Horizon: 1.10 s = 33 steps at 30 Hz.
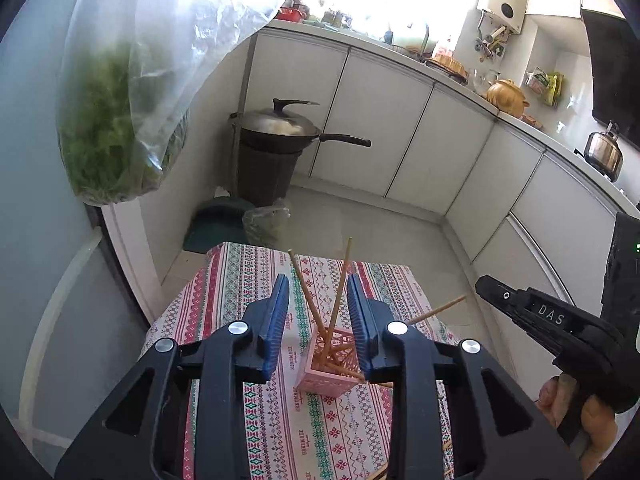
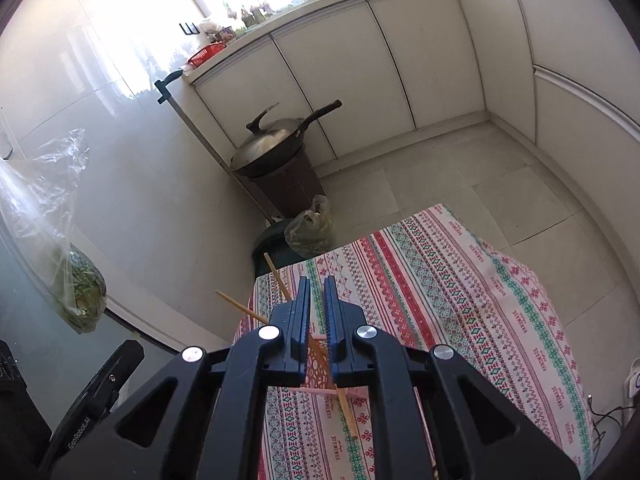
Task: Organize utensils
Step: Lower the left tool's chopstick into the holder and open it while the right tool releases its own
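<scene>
Left wrist view first: the left gripper is hovering with its blue jaws partly apart and nothing pressed between them. Framed in the gap at twelve o'clock is the pink holder, sitting on the patterned cloth. Several chopsticks are standing in it, fanning up and outward, long axes running from the holder toward twelve and one o'clock. One more stick is angling out flat toward three o'clock. Over at four o'clock, the right gripper is showing side-on, gripped by a hand and pointing toward the holder; from this angle I cannot tell how its jaws stand.

Right wrist view now: the right gripper is showing only a thin slit between its pads, practically closed. A chopstick on the cloth is running through that slit from eleven down to five o'clock, yet whether the pads are pinching it I cannot tell. The holder is peeking out just below the tips, and two sticks are poking out toward ten and eleven o'clock.

Judging by both views, the right gripper is the nearer one to the loose stick, lying along its long axis.
</scene>
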Available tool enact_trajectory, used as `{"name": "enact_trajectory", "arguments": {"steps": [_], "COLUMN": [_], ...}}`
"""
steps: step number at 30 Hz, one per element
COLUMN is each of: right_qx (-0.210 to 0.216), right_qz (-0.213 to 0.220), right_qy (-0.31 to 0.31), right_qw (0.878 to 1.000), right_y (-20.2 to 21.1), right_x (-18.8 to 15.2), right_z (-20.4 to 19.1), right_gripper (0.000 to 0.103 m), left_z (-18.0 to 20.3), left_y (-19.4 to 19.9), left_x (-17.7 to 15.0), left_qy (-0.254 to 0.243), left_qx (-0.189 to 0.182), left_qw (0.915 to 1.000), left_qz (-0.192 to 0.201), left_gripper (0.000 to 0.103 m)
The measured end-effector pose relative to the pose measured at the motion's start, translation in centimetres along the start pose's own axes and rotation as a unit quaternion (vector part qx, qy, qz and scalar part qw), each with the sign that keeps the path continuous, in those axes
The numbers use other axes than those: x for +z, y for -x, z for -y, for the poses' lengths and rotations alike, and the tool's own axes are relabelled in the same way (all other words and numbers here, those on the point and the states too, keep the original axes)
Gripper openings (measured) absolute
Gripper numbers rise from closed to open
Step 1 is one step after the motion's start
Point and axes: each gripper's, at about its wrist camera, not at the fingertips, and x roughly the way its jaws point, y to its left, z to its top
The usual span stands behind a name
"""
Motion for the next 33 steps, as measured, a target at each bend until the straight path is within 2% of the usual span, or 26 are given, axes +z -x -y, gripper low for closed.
{"name": "enact_trajectory", "arguments": {"steps": [8, 9, 12, 15, 17, 19, 30, 33], "right_qx": [-0.037, -0.041, -0.053, -0.066, -0.071, -0.078, -0.123, -0.139], "right_qz": [0.042, 0.045, 0.055, 0.058, 0.057, 0.06, 0.064, 0.066], "right_qy": [0.056, 0.062, 0.075, 0.082, 0.083, 0.084, 0.076, 0.068], "right_qw": [0.997, 0.996, 0.994, 0.993, 0.992, 0.992, 0.987, 0.986], "right_y": [3.7, 4.1, 5.3, 6.0, 6.4, 6.9, 8.5, 8.8], "right_x": [-1.1, -1.2, -1.9, -2.4, -2.8, -3.1, -5.0, -5.5], "right_z": [-0.1, -0.1, 0.1, 0.5, 0.8, 1.2, 3.6, 4.2], "right_gripper": [0.011, 0.013, 0.031, 0.032, 0.034, 0.043, 0.065, 0.075], "left_z": [2.5, 2.9, 4.0, 5.0, 5.6, 6.1, 7.4, 7.5], "left_y": [0.9, 1.0, 1.1, 1.2, 1.4, 1.8, 1.8, 2.0], "left_x": [-0.5, -0.8, -1.4, -2.0, -2.4, -2.6, -4.0, -4.5], "left_qy": [-0.038, -0.043, -0.058, -0.072, -0.077, -0.082, -0.093, -0.094], "left_qx": [-0.005, -0.005, -0.004, -0.004, -0.005, -0.003, 0.011, 0.013], "left_qw": [0.9993, 0.999, 0.9983, 0.9974, 0.997, 0.9966, 0.9956, 0.9954], "left_qz": [0.003, 0.002, -0.001, -0.005, -0.002, 0.006, 0.008, 0.009], "left_gripper": [0.034, 0.037, 0.041, 0.042, 0.047, 0.055, 0.074, 0.082]}}
